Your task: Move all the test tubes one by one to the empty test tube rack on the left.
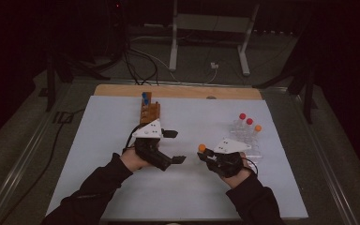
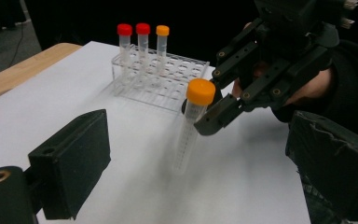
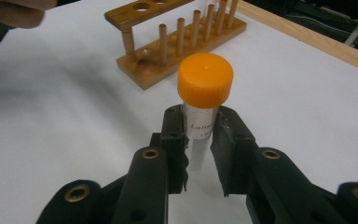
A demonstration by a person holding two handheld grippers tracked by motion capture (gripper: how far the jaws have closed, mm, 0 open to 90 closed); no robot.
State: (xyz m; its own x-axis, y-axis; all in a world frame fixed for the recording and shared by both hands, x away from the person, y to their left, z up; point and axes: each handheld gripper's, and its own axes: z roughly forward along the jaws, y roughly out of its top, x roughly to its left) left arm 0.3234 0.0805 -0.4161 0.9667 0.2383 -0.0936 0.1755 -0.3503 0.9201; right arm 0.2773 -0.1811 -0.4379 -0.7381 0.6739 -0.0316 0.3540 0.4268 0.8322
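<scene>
Right gripper [image 3: 199, 154]: jaws closed on the orange-capped tube [image 3: 204, 100], just under the cap.
Left gripper [image 1: 174, 146]: jaws open, empty.
Advice: keep the tube upright and bring it slowly between the open jaws.

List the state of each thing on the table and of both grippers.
Orange-capped tube: capped, upright, clamped below its cap.
Right gripper: shut on that tube.
Left gripper: open, empty.
Clear rack: holds three capped tubes.
Wooden rack: standing on the table, front holes empty.
</scene>
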